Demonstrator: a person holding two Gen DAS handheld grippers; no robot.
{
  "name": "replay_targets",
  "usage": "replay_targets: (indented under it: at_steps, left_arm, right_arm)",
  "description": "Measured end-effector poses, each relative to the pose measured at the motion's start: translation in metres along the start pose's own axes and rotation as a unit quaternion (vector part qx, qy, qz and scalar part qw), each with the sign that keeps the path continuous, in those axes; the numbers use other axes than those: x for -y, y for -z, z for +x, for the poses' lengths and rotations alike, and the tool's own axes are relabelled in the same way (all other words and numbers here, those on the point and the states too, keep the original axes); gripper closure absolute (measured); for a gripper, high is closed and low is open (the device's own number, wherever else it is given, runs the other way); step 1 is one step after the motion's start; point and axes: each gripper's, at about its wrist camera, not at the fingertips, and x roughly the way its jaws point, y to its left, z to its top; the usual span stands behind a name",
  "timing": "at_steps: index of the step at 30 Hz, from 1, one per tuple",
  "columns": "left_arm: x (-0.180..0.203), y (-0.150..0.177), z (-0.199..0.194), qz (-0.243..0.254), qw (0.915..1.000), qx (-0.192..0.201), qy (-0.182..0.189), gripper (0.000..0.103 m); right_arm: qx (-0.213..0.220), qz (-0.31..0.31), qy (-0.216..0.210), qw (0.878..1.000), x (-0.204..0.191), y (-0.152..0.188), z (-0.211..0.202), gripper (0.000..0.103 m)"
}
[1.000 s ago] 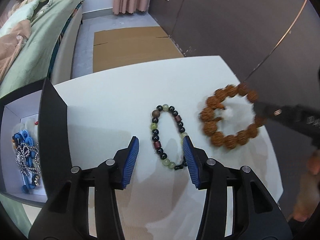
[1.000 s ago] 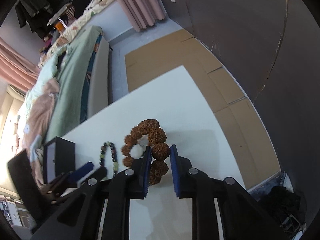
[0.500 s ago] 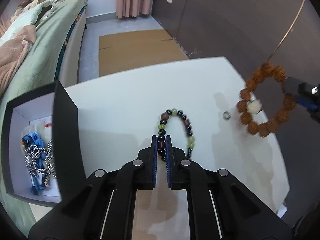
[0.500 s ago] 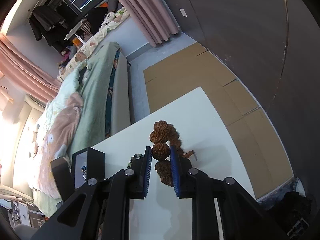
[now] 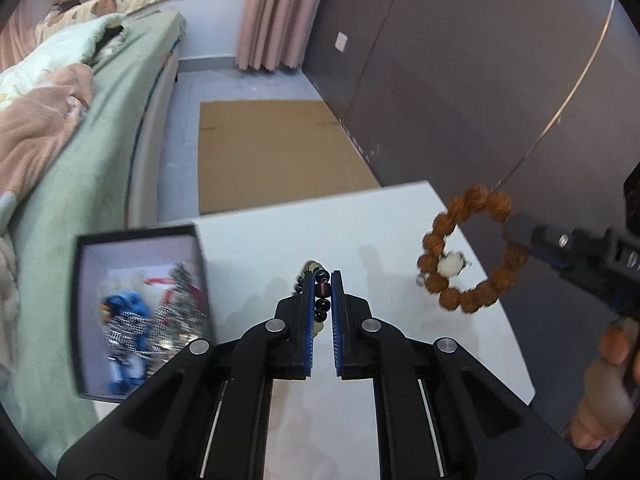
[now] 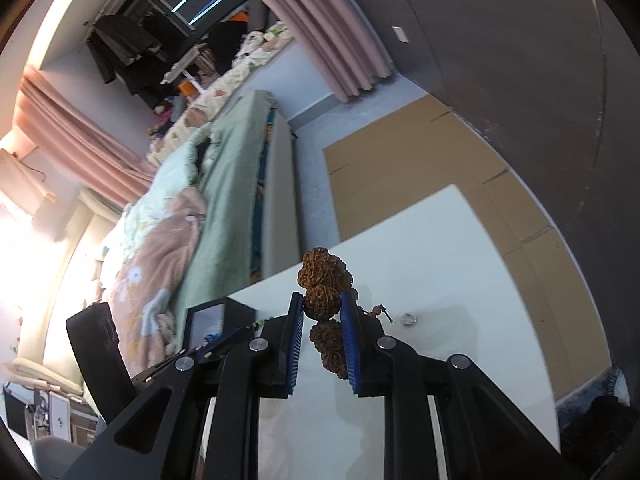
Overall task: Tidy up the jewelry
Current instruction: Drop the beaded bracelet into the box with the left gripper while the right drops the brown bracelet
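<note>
While the left gripper [image 5: 321, 288] clamps its blue fingers on a strand of dark, maroon and pale green beads [image 5: 322, 291] above the white worktop [image 5: 372, 224], the right gripper [image 6: 322, 312] pinches a bracelet of rough brown seed beads [image 5: 464, 252]. That bracelet hangs clear of the worktop, with one white bead. Left of the strand sits an open black box [image 5: 82, 320] holding blue and silver pieces.

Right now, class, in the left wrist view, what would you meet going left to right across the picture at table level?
Bed → box → left tongs shut on dark bracelet → brown bracelet → right tongs → hand.
</note>
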Motion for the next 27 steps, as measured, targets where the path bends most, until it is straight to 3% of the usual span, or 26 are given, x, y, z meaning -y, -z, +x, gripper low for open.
replay_targets:
  at_steps: [6, 16, 18, 19, 20, 24, 27]
  left_arm:
    - [-0.027, -0.011, -0.035, -0.024, 0.9991, 0.035, -0.005, 0.095]
    - [-0.064, -0.011, -0.063, -0.04, 0.9977, 0.052, -0.019, 0.094]
    - [-0.07, -0.01, -0.068, -0.042, 0.9963, 0.058, -0.048, 0.08]
    - [-0.074, -0.011, -0.072, -0.047, 0.9954, 0.062, -0.055, 0.054]
    - [-0.078, -0.011, -0.078, -0.05, 0.9945, 0.074, -0.054, 0.043]
    - [-0.093, -0.011, -0.092, -0.06, 0.9929, 0.085, -0.057, 0.042]
    - [-0.104, -0.01, -0.098, -0.07, 0.9921, 0.088, -0.055, 0.031]
  right_arm:
    - [0.003, -0.009, -0.019, 1.0, -0.018, 0.005, 0.002, 0.085]
    - [0.014, -0.03, -0.038, 0.999, -0.047, 0.013, 0.005, 0.085]
    - [0.014, -0.033, -0.043, 0.998, -0.052, 0.015, 0.007, 0.085]
    - [0.014, -0.034, -0.047, 0.998, -0.055, 0.016, 0.008, 0.084]
    - [0.014, -0.036, -0.052, 0.998, -0.058, 0.017, 0.009, 0.084]
    - [0.013, -0.045, -0.067, 0.997, -0.074, 0.02, 0.015, 0.084]
    - [0.012, -0.053, -0.079, 0.995, -0.086, 0.023, 0.02, 0.084]
